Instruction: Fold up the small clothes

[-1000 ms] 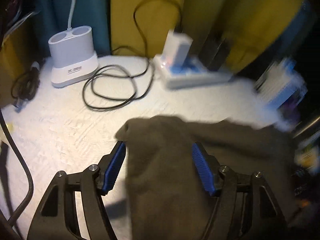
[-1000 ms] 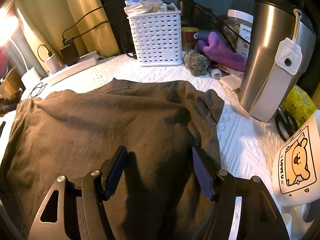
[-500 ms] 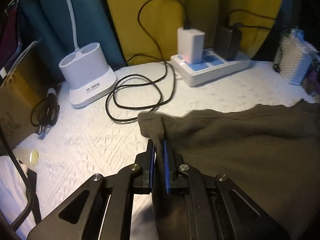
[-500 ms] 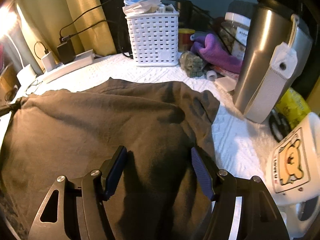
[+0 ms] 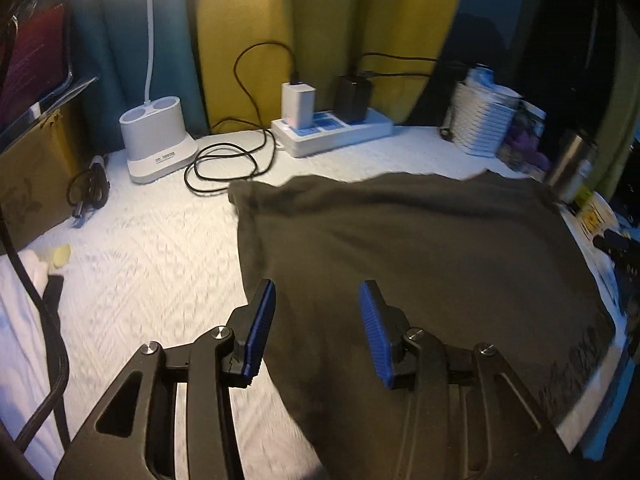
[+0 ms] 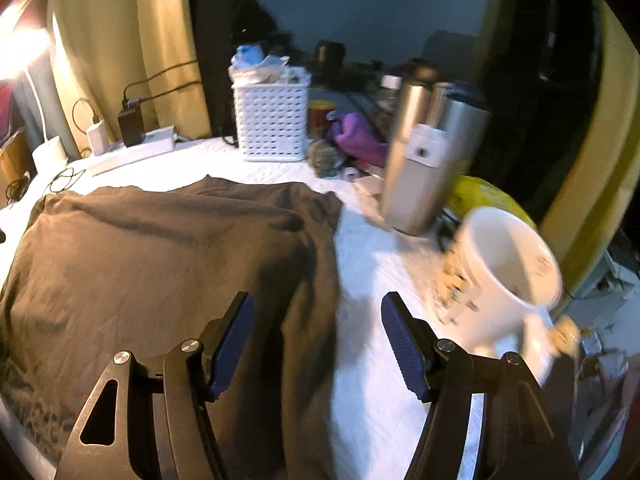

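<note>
Left wrist view: left gripper (image 5: 316, 312) spread wide, grasping nothing, above the dark shirt (image 5: 420, 264) lying flat on the white cover (image 5: 140, 280); right wrist view: right gripper (image 6: 318, 328) likewise released, straddling the shirt's (image 6: 160, 264) right edge beside a white mug (image 6: 500, 280).

Left wrist cam is carried low over the white table cover (image 5: 140, 264), aimed fwd along its fingers twd the curtain (image 5: 248, 20) and power strip (image 5: 332, 130) at the back; the shirt's left edge is seen close up. Right wrist cam is likewise held low, aimed fwd over the shirt's right edge twd the white basket (image 6: 272, 124) and steel tumbler (image 6: 424, 176). Shared by both: dark shirt (image 5: 420, 248) (image 6: 160, 260), power strip, basket, tumbler, lamp base (image 5: 158, 144).
</note>
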`<state>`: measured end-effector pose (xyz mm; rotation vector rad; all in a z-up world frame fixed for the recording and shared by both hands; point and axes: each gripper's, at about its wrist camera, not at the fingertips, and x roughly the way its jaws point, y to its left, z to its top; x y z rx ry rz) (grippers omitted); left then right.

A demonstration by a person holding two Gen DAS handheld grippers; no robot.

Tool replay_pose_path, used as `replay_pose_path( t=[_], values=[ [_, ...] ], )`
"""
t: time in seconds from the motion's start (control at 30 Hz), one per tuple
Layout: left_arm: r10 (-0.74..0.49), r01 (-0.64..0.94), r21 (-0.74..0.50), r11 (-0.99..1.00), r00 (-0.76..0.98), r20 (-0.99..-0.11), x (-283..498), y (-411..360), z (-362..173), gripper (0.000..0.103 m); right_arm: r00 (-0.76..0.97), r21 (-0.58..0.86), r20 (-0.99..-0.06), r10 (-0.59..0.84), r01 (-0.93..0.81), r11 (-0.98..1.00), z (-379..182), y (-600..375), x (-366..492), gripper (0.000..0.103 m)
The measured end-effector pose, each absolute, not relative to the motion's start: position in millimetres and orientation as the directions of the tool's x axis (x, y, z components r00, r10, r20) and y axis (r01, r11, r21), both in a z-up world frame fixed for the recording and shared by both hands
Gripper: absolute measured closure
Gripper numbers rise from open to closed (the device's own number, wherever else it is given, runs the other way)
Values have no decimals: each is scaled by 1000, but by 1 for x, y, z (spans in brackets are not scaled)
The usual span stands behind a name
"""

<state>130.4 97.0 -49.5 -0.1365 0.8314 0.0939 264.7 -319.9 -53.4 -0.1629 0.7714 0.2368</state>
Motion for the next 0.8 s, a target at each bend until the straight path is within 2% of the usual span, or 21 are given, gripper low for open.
replay_pose_path(
  t=[0.1, 0.17, 0.2, 0.53, 0.73, 0.8],
  values=[
    [2, -113, -101, 988, 678, -735, 111, 90, -52, 58, 695, -29, -702, 155, -246, 969, -53, -338, 245, 35],
    [-4, -103, -101, 990, 679, -734, 101, 86, -55, 45, 688, -13, -708, 159, -238, 971, -56, -348, 232, 35],
    [-10, -95, -101, 990, 680, -733, 95, 83, -57, 44, 685, -7, -710, 160, -234, 972, -58, -352, 225, 35],
    [-57, -41, -117, 992, 686, -725, 47, 58, -62, 44, 659, 22, -729, 184, -246, 969, -81, -366, 172, 35],
    [-89, -6, -125, 992, 670, -737, 25, 46, -76, 44, 631, 127, -719, 291, -293, 948, -91, -376, 147, 36],
    [-94, 8, -118, 993, 661, -745, 20, 42, -82, 44, 617, 147, -723, 311, -301, 942, -96, -375, 144, 48]
  ],
)
